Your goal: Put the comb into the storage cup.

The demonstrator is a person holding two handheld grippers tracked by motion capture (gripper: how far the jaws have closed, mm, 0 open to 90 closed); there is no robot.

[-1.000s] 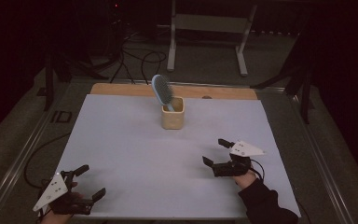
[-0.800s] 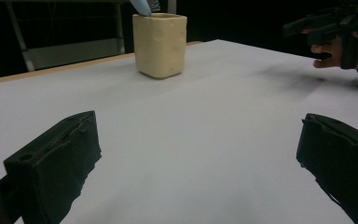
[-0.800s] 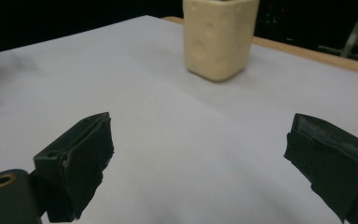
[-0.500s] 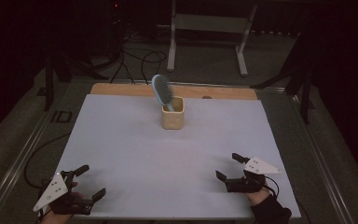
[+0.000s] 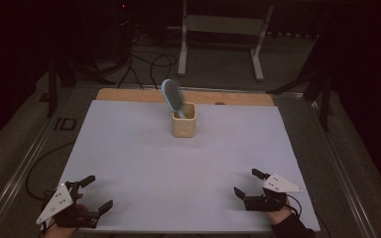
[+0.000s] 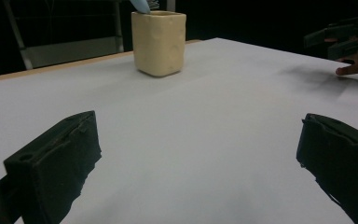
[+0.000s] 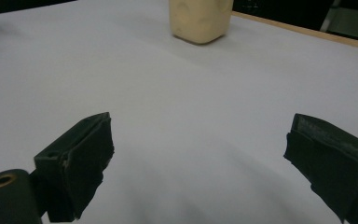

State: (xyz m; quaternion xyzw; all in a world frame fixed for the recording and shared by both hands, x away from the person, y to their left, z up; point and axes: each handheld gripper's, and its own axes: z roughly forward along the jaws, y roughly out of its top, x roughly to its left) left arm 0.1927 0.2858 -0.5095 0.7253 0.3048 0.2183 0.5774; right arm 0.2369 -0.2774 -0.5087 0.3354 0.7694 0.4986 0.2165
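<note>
Left gripper, high view: the left gripper (image 5: 95, 193) sits at the near left corner of the table (image 5: 129, 148), jaws spread wide with nothing between them, its grey plate on top and the person's hand beneath it at the table edge.
Right gripper, high view: the right gripper (image 5: 248, 183) rests at the near right side, jaws likewise spread and empty, pointing roughly toward the table's middle; a dark sleeve shows behind it at the bottom edge.
Cup, high view: the cup (image 5: 184, 120) stands upright near the far edge, about centred, well apart from both grippers.
Brush, high view: the brush (image 5: 171, 96) stands in the cup, handle down, its blue head up and tilted to the left.
Left gripper view: the two black jaws rise at the lower left and lower right with bare white table between them; the left gripper (image 6: 198, 158) holds nothing.
Cup, left gripper view: the cup (image 6: 159, 43) stands far ahead, left of centre, with a bit of the brush (image 6: 142, 4) above its rim; the right gripper (image 6: 342, 39) shows at the far right.
Right gripper view: the right gripper (image 7: 200, 154) is wide open over bare table, empty.
Cup, right gripper view: the cup (image 7: 200, 18) stands at the top, well ahead of the jaws.
</note>
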